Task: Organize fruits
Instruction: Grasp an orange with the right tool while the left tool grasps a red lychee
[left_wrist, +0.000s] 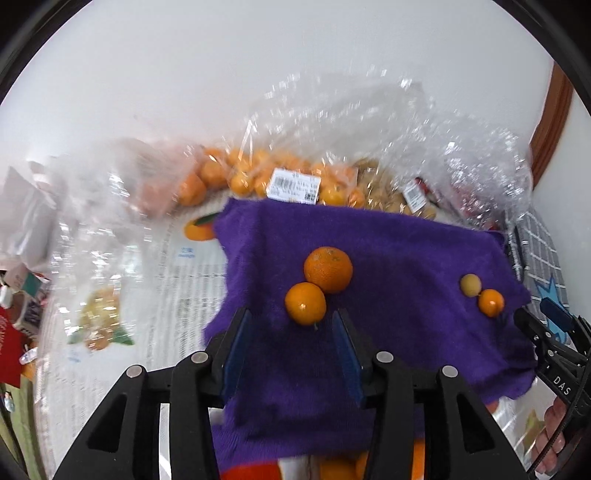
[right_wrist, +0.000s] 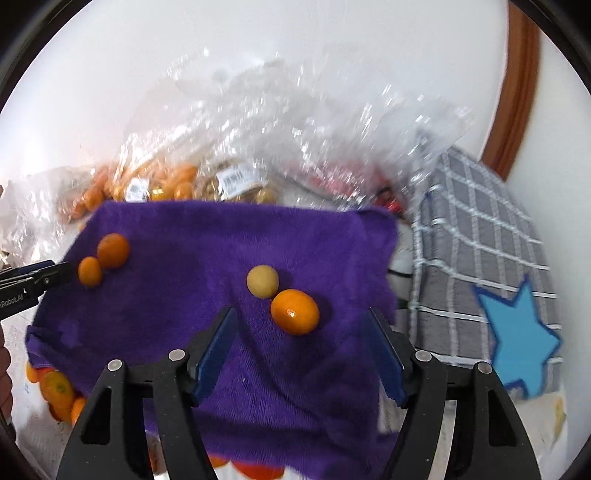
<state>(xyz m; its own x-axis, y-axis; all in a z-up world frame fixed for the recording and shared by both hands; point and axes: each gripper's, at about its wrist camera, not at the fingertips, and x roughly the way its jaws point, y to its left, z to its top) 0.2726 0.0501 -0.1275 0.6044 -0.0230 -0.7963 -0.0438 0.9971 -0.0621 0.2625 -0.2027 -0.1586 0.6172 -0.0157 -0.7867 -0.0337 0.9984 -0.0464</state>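
Note:
A purple cloth (left_wrist: 388, 280) (right_wrist: 207, 258) lies spread out. On it sit a large orange (left_wrist: 328, 269) (right_wrist: 113, 250) touching a smaller orange (left_wrist: 305, 303) (right_wrist: 89, 271). To the right, a pale yellow fruit (left_wrist: 470, 284) (right_wrist: 262, 281) touches a small orange fruit (left_wrist: 491, 302) (right_wrist: 295, 311). My left gripper (left_wrist: 291, 321) is open and empty, just short of the smaller orange. My right gripper (right_wrist: 301, 321) is open and empty, with the small orange fruit between its fingertips. The right gripper also shows at the right edge of the left wrist view (left_wrist: 543, 325).
Clear plastic bags of oranges (left_wrist: 258, 177) (right_wrist: 162, 184) and pale fruits (left_wrist: 388, 199) (right_wrist: 236, 184) lie behind the cloth against a white wall. A grey checked cloth with a blue star (right_wrist: 491, 295) is at the right. More oranges (right_wrist: 57, 391) lie under the cloth's near edge.

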